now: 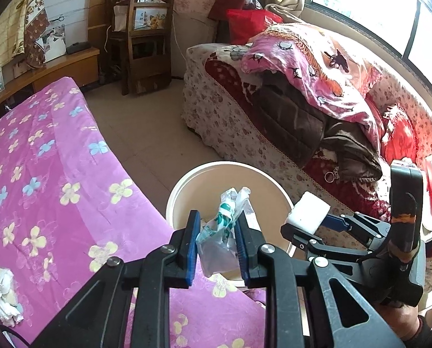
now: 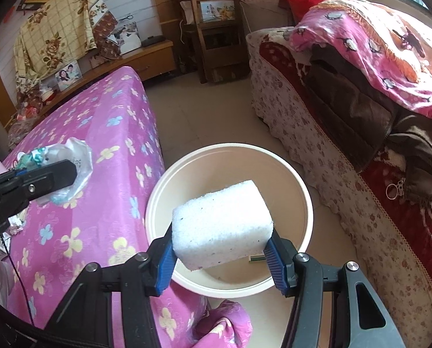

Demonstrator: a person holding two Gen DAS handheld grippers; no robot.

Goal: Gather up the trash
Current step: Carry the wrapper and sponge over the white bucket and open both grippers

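White foam block (image 2: pixel 221 226) clamped in R gripper (image 2: pixel 220 264) over bucket (image 2: pixel 307 203), L gripper (image 1: pixel 217 243) pinching plastic wrapper (image 1: pixel 224 232)

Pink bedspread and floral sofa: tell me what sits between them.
The cream bucket stands on the bare tiled floor between the pink bedspread and the floral sofa; right wrist view.

The bedspread (image 2: pixel 100 156) was bright pink, scattered with yellow and pale blue flowers. The bucket (image 2: pixel 305 203) was cream. The foam block (image 2: pixel 221 229) was white with tiny dark specks, and the crumpled wrapper (image 1: pixel 221 226) was clear with teal and white print. Both grippers were black with blue pads (image 2: pixel 165 264). The sofa cover (image 1: pixel 216 116) was off-white with small brownish flowers; a pink blanket (image 1: pixel 317 66) with orange patches lay over a dark brown jacket (image 1: pixel 297 121).
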